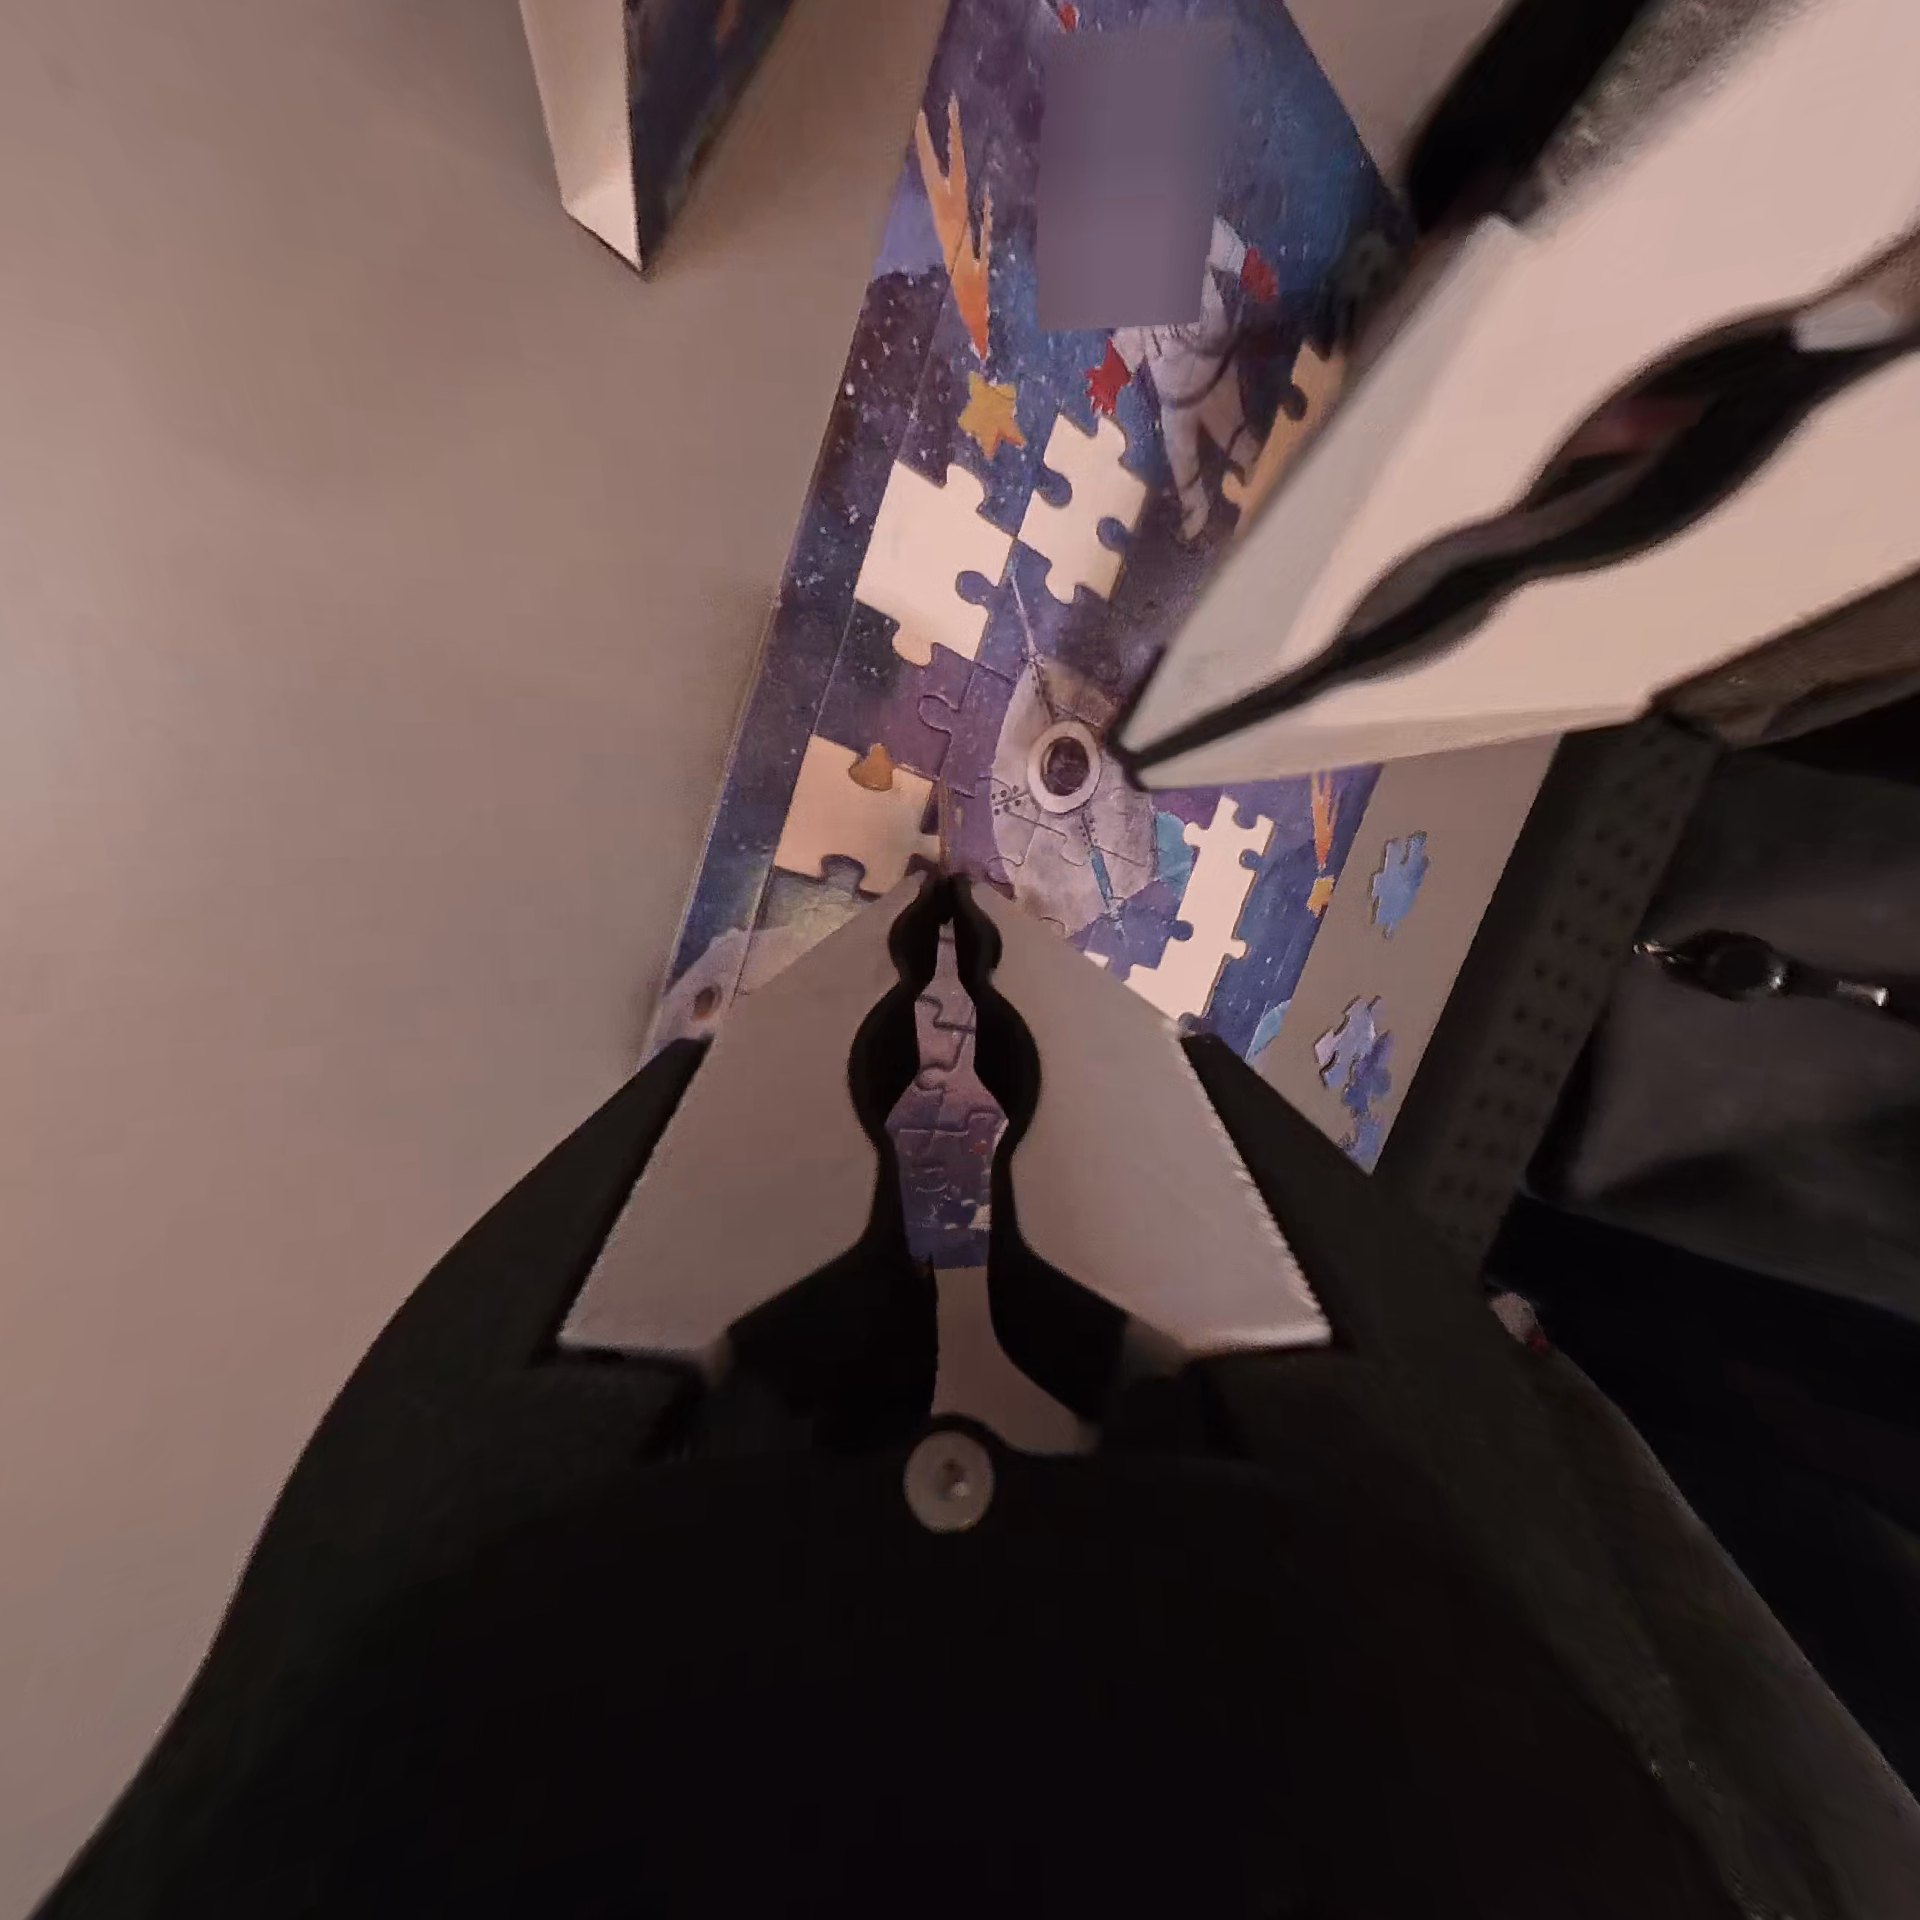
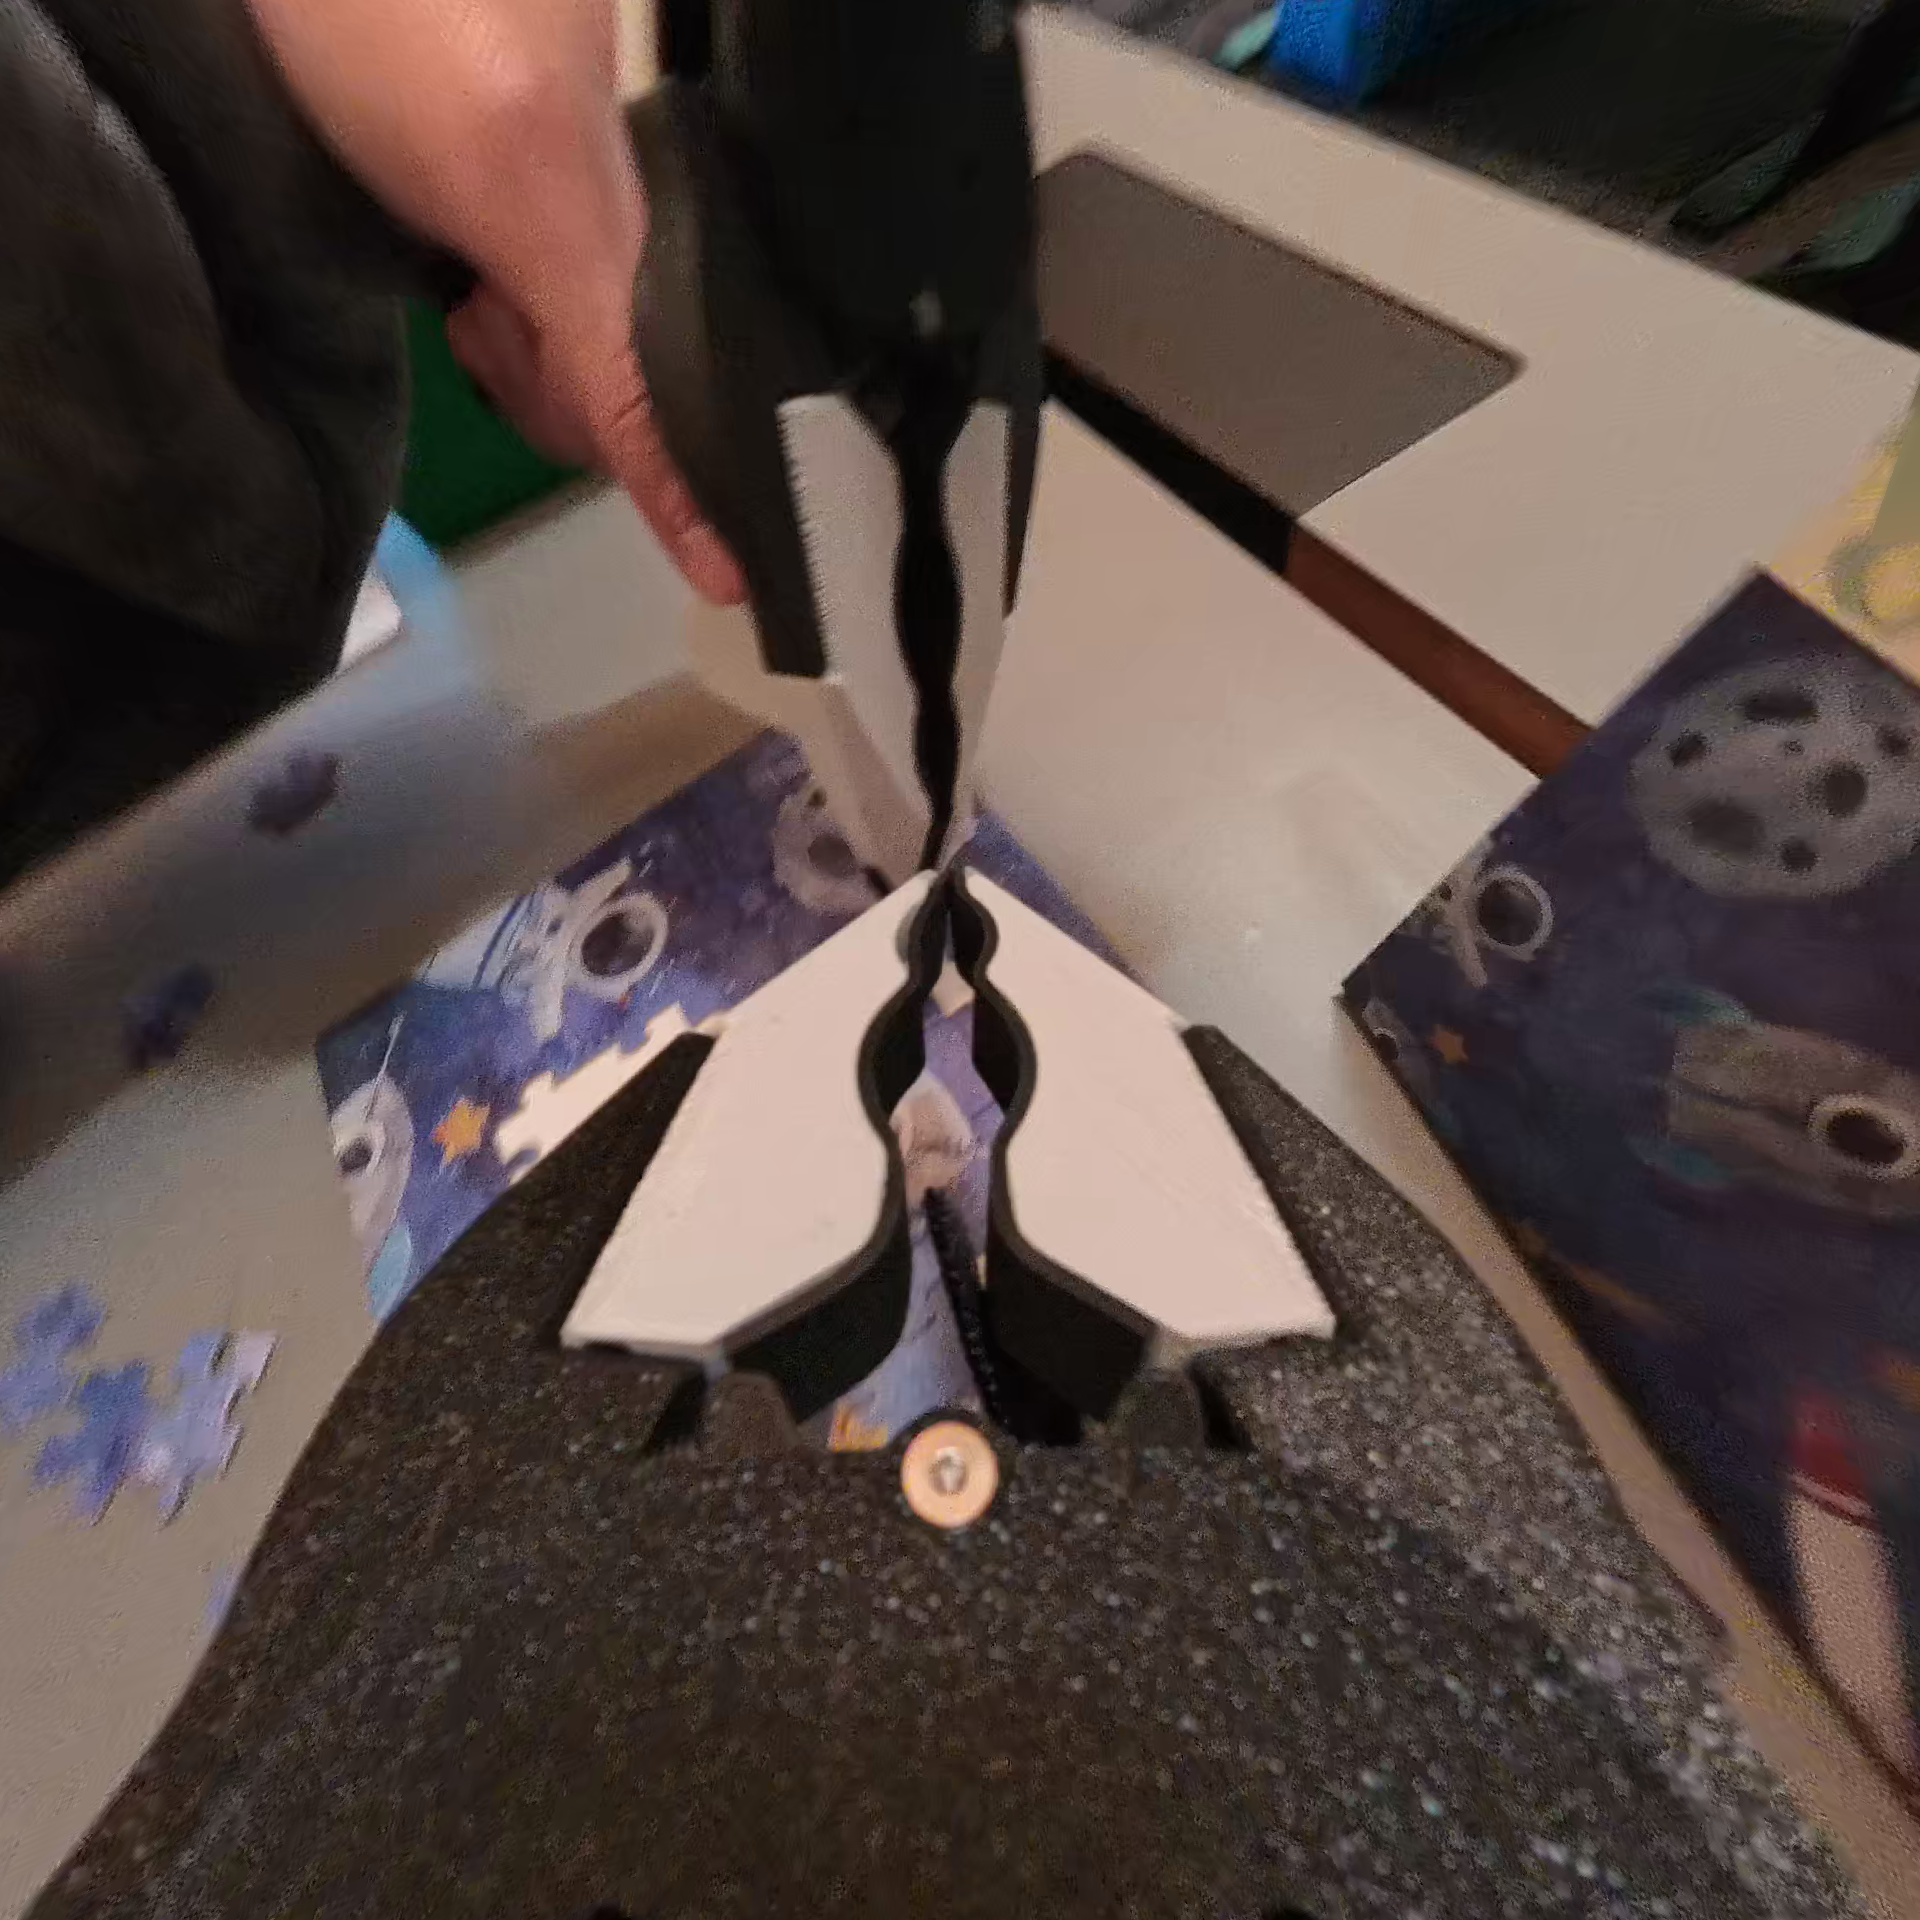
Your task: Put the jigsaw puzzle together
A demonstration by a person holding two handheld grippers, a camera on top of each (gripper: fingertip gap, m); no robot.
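surface: pale and plain, the surface [image 1: 312,623] carried a space-themed jigsaw puzzle [image 1: 977,665], mostly joined, with several white gaps showing through it.
box lid: a printed lid [image 2: 1704,987] with moons lay off to the right of the puzzle, apart from it.
loose pieces: a few blue pieces [image 2: 114,1392] sat on the bare surface beside the puzzle's edge; two more [image 1: 1361,1049] lay near its far side.
left claw: the left claw [image 1: 940,888] was clenched, tips together, and pressed down at the puzzle's edge next to a white gap. i could not tell whether a piece was pinched between the tips; nothing showed there.
right claw: the right claw [image 2: 945,904] was clenched too, tips met over the puzzle, close by the round porthole in the picture. whether it touched the board or hovered just above, i could not tell; the view was blurred.
hand: a person's hand [image 2: 551,312] gripped the left tool from above.
spacing: both claw tips stood very near each other over the same patch.
risk: i judged that pushing down with shut tips could slide or buckle the joined pieces, since nothing pinned the puzzle to the smooth surface.
risk, second: with the two tools so close, one could knock the other and lift seated pieces out.
risk, third: the loose pieces beside the edge could be swept off by a sleeve.
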